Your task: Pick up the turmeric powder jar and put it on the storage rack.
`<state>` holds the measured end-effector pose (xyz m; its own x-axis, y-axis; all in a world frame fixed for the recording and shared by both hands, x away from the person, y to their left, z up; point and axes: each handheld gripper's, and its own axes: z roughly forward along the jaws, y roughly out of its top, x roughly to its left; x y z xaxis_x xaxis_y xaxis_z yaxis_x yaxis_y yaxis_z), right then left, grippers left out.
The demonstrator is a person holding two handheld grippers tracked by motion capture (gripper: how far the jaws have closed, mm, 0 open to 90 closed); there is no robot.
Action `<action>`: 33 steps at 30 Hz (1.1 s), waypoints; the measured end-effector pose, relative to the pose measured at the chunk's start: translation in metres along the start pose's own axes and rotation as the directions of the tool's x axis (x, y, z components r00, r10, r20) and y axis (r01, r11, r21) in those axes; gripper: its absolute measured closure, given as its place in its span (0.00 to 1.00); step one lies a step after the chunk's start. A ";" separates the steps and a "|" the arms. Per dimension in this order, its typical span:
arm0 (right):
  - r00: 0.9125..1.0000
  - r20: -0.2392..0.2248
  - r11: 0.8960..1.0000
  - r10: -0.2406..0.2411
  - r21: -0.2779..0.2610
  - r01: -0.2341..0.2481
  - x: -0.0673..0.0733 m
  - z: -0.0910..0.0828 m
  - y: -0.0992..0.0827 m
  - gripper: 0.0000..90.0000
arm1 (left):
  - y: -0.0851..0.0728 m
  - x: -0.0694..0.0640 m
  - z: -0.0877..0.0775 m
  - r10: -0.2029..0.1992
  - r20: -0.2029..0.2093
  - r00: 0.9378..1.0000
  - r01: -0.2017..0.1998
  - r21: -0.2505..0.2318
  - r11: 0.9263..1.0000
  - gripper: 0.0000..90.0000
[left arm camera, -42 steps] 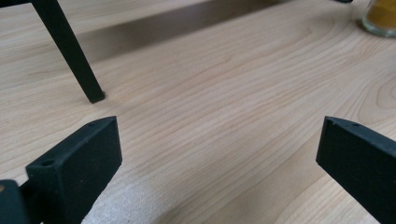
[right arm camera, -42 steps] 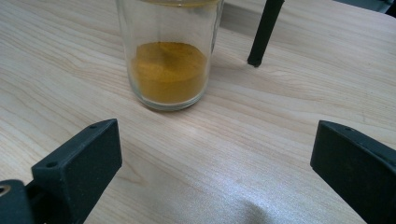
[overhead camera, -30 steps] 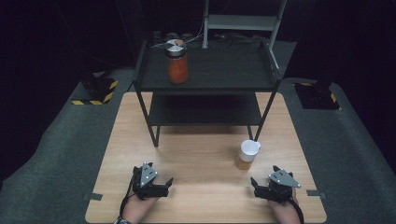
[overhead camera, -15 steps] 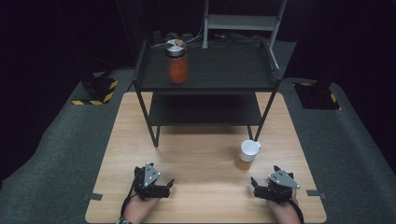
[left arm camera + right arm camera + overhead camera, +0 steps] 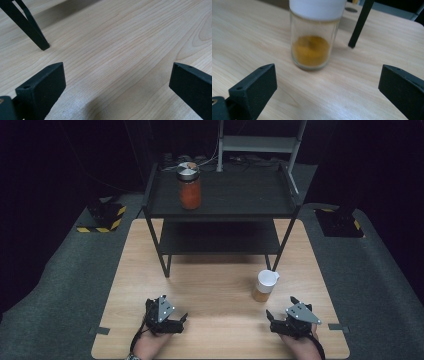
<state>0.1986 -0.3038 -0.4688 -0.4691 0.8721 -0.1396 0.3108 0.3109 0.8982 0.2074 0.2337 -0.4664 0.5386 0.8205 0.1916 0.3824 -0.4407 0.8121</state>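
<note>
A small glass jar with a white lid and yellow-brown powder stands on the wooden table, right of centre. My right gripper rests open near the front edge, just behind and right of that jar; in the right gripper view the jar stands ahead between the spread jaws, untouched. My left gripper lies open at the front left, its jaws over bare wood. A taller jar of red-orange contents with a metal lid sits on the top shelf of the black rack.
The black two-tier rack stands on the far half of the table; one of its legs shows ahead of my left gripper, another leg behind the small jar. Grey carpet surrounds the table, with black-yellow striped bases at the sides.
My left gripper has turned slightly, its jaws now pointing more to the right. The right gripper and both jars stay put.
</note>
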 end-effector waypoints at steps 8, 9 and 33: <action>1.000 -0.003 0.998 0.009 -0.061 -0.009 0.009 -0.005 0.005 0.01 | -0.002 0.002 -0.001 -0.011 0.005 1.000 0.011 -0.010 1.000 0.01; 1.000 0.000 0.998 0.007 -0.067 -0.007 0.011 -0.006 0.006 0.00 | -0.002 0.002 -0.001 -0.011 0.006 1.000 0.011 -0.009 1.000 0.01; 1.000 0.011 0.998 0.013 -0.060 -0.012 0.018 0.016 0.020 0.00 | -0.004 0.007 -0.002 -0.004 0.037 0.999 0.004 -0.020 1.000 0.01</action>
<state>0.2096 -0.2754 -0.4601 -0.4557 0.8801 -0.1330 0.2661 0.2772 0.9232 0.2082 0.2415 -0.4672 0.5647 0.8080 0.1680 0.3700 -0.4298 0.8236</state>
